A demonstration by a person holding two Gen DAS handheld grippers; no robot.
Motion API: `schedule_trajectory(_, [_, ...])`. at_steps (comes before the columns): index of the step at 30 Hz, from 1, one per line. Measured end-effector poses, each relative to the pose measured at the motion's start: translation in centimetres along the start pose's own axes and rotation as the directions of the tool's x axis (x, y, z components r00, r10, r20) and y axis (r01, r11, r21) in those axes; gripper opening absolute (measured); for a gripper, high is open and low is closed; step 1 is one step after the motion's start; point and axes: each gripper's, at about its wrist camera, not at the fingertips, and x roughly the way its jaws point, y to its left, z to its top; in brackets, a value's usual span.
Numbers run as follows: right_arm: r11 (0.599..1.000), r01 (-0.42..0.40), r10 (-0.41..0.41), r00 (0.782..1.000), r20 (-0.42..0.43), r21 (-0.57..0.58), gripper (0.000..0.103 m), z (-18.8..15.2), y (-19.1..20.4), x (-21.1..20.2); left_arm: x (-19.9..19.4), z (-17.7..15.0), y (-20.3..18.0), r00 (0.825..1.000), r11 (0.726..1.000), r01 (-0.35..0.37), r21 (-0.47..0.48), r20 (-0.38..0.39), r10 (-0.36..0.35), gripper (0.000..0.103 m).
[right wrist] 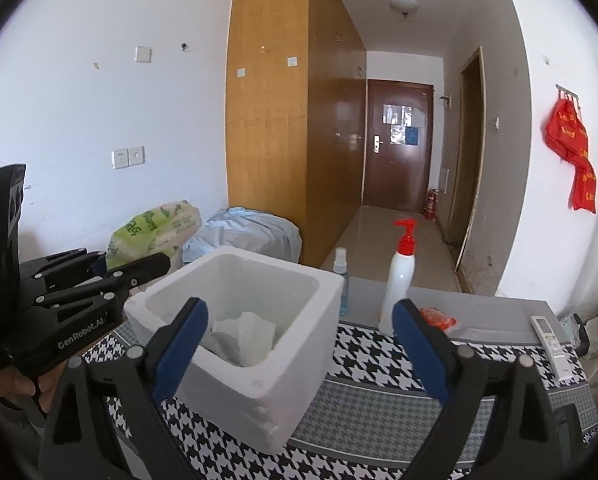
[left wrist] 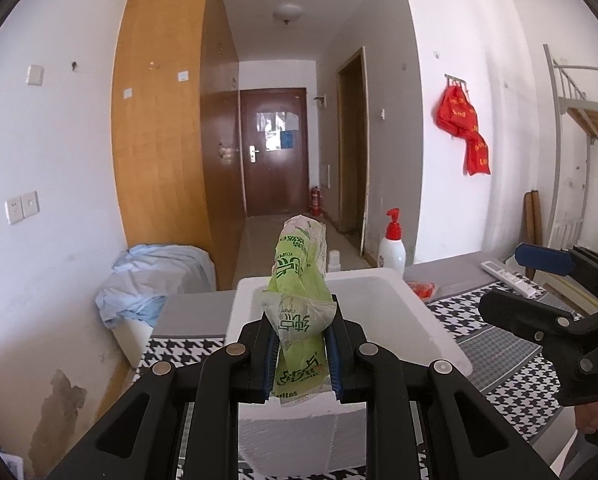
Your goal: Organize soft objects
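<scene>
- The left gripper (left wrist: pixel 301 354) is clamped on the green tissue pack (left wrist: pixel 299 280), whose long axis runs straight ahead past the fingertips
- The white foam box (left wrist: pixel 419 312) sits directly below and ahead of that pack
- The right gripper (right wrist: pixel 299 344) stands wide and holds nothing, with the box just ahead, to its left

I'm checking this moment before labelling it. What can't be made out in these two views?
- Left wrist view: the foam box floor is hidden by the green tissue pack in the left gripper.
- Right wrist view: the pack's gripped end sits behind the left gripper.
- Both views: the pack's print is too small.
</scene>
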Motion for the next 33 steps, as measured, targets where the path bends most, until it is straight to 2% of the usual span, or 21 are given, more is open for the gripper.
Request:
schedule_trajectory(12, [0.997, 0.056, -0.056, 0.998, -0.016, 0.046, 0.096, -1.0, -2.4, -0.4, 2.0, 0.2, -1.4, 0.997, 0.998, 0.064, -0.003, -0.035, -0.064, 0.022])
schedule_trajectory(22, [0.996, 0.07, -0.068, 0.997, -0.027, 0.06, 0.096, -1.4, -3.3, -0.1, 4.0, 0.2, -1.8, 0.995, 0.998, 0.065, -0.011, -0.076, -0.065, 0.025])
schedule_trajectory(23, [0.996, 0.071, -0.07, 0.997, -0.028, 0.06, 0.096, -1.5, -3.4, -0.1, 4.2, 0.2, -1.8, 0.995, 0.998, 0.063, -0.011, -0.082, -0.063, 0.029])
schedule_trajectory(25, [0.995, 0.073, -0.071, 0.997, -0.033, 0.066, 0.096, -1.6, -3.5, 0.0, 4.5, 0.1, -1.7, 0.995, 0.999, 0.053, -0.007, -0.089, -0.053, 0.044])
schedule_trajectory(26, [0.995, 0.073, -0.071, 0.997, -0.035, 0.07, 0.096, -1.6, -3.6, 0.1, 4.6, 0.1, -1.7, 0.995, 0.999, 0.045, -0.002, -0.087, -0.045, 0.057])
schedule_trajectory(27, [0.994, 0.073, -0.07, 0.997, -0.038, 0.077, 0.096, -1.6, -3.7, 0.2, 4.6, 0.0, -1.7, 0.996, 0.999, 0.036, 0.006, -0.079, -0.035, 0.065])
schedule_trajectory(31, [0.994, 0.073, -0.07, 0.997, -0.042, 0.078, 0.096, -1.7, -3.9, 0.3, 4.2, 0.1, -1.3, 0.997, 1.0, 0.027, 0.006, -0.066, -0.027, 0.073])
schedule_trajectory(33, [0.995, 0.069, -0.066, 0.997, -0.04, 0.078, 0.096, -1.7, -3.9, 0.3, 3.9, 0.1, -1.1, 0.998, 1.0, 0.022, -0.006, -0.056, -0.022, 0.085])
